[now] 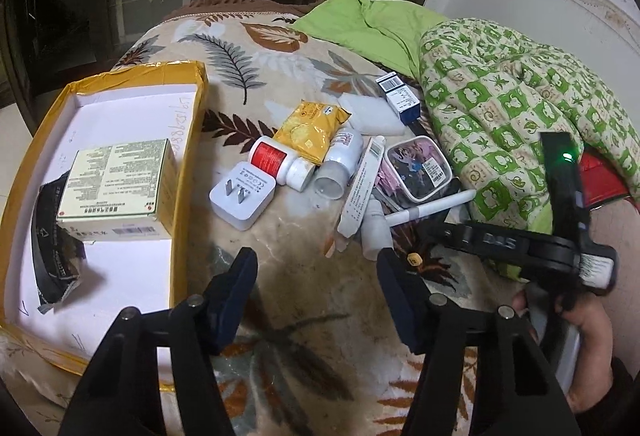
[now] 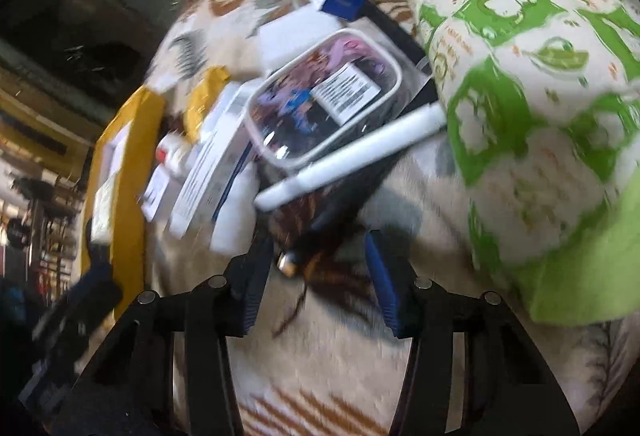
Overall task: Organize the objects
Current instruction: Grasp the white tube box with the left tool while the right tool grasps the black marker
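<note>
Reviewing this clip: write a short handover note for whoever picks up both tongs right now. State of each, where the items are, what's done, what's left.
Left tongs: open, empty, over bare blanket beside the yellow box.
Right tongs: open, empty, nose-down near the white pen; a small battery-like piece lies between the tips, not gripped.
Done: a cream carton and a black pouch are in the box.
Left on the blanket: white charger, red-label bottle, yellow packet, white bottle, long white carton, clear case, pen, blue-white carton.
</note>
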